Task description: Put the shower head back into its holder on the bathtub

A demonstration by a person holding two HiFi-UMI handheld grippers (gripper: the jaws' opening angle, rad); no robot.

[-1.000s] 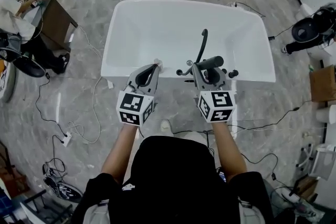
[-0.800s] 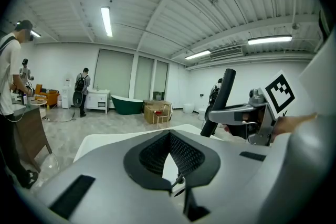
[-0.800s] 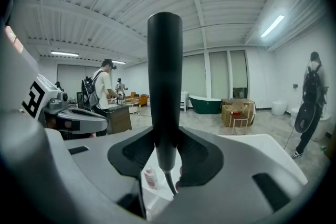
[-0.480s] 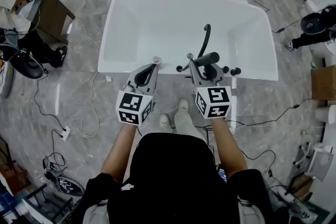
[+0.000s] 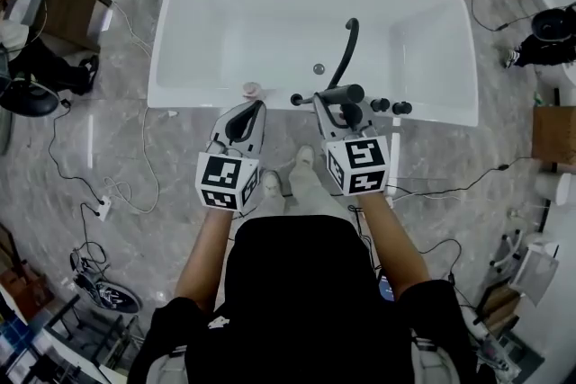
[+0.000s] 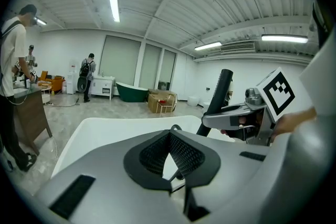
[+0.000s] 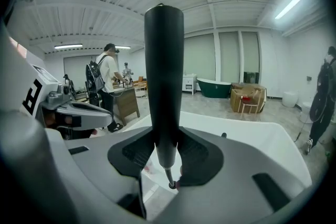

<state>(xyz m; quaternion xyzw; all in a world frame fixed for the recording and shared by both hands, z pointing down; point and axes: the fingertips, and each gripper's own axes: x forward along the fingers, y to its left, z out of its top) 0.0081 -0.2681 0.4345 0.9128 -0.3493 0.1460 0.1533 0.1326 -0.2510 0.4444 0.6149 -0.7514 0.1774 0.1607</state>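
The black shower head [image 5: 347, 93] lies crosswise in my right gripper [image 5: 331, 106], which is shut on its handle just above the near rim of the white bathtub [image 5: 189, 103]. In the right gripper view the shower head [image 7: 164, 60] stands upright between the pads, thin end down. A black curved spout [image 5: 347, 45] and two black knobs [image 5: 378, 104] sit on that rim beside it. The holder itself I cannot make out. My left gripper [image 5: 255, 106] is shut on nothing, to the left, near a small round cap [image 5: 252, 89]. In the left gripper view its jaws [image 6: 169, 134] meet at the tips.
Cables trail over the grey floor [image 5: 126, 184] on both sides. A brown table [image 5: 67, 4] stands at the far left. The person's feet [image 5: 301, 162] are close to the tub's near wall. People [image 7: 105, 86] and a green tub [image 7: 212, 86] are farther back.
Both grippers have sunk and come closer to the tub's near rim, the right one still gripping the shower head. The person has stepped up to the tub.
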